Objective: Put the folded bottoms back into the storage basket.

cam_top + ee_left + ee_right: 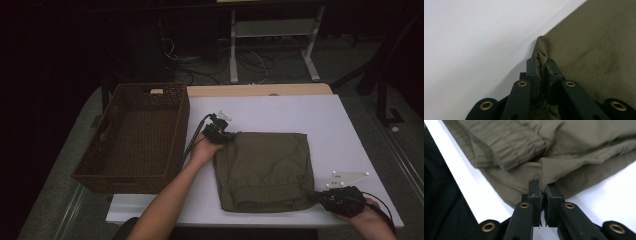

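A folded olive-green garment (pixel 265 170) lies flat in the middle of the white table (pixel 280 110). My left gripper (pixel 226 136) is at its far left corner, jaws shut on a pinch of the olive cloth (pixel 541 56). At the near right corner my right gripper (pixel 317 196) has its jaws shut on the garment's edge (pixel 543 185), just beside the ribbed elastic waistband (pixel 509 147). A forearm reaches in from the bottom to the left gripper; a hand holds the right one at the table's near right edge.
A dark woven basket (pixel 137 137) stands at the table's left side, close to the left gripper and the garment. A bare strip of table (pixel 350 150) lies right of the garment. Beyond the table's far edge are a metal stand (pixel 272 45) and loose cables on the floor.
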Available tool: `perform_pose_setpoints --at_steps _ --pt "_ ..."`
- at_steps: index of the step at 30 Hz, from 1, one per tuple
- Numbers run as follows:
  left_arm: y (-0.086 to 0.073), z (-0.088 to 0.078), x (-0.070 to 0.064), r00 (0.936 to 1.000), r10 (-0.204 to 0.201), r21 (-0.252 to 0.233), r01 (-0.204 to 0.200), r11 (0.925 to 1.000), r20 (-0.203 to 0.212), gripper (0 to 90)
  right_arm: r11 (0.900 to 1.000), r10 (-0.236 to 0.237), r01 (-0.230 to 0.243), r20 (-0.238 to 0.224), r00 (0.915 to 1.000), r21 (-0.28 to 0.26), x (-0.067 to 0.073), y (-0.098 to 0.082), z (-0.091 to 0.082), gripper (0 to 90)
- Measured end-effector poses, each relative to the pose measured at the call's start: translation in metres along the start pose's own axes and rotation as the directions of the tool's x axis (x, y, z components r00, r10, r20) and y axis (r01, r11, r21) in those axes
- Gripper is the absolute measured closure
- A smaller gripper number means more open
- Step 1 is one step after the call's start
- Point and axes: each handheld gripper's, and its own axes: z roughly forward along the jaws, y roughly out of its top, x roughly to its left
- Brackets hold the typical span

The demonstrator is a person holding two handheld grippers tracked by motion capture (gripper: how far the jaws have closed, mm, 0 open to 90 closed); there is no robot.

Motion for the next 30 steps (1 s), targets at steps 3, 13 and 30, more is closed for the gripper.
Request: perform_pose_setpoints --at_steps 3,13,30 --pt "0.000 0.000 0.000 1.0000 -0.006 -0.003 0.006 1.0000 0.004 83.0 0.999 0.007 -0.008 -0.014 0.9999 -0.038 -0.003 0.007 -0.001 84.8" --pt "0.000 0.000 0.000 1.0000 0.002 0.000 -0.002 1.0000 0.001 83.0 0.996 -0.030 0.029 -0.012 0.9995 -0.086 -0.007 0.036 0.008 84.8" --pt "0.000 0.000 0.000 1.0000 0.004 -0.001 -0.004 1.0000 0.000 83.0 0.979 -0.077 0.074 -0.008 0.9970 -0.190 -0.019 0.088 0.019 84.9"
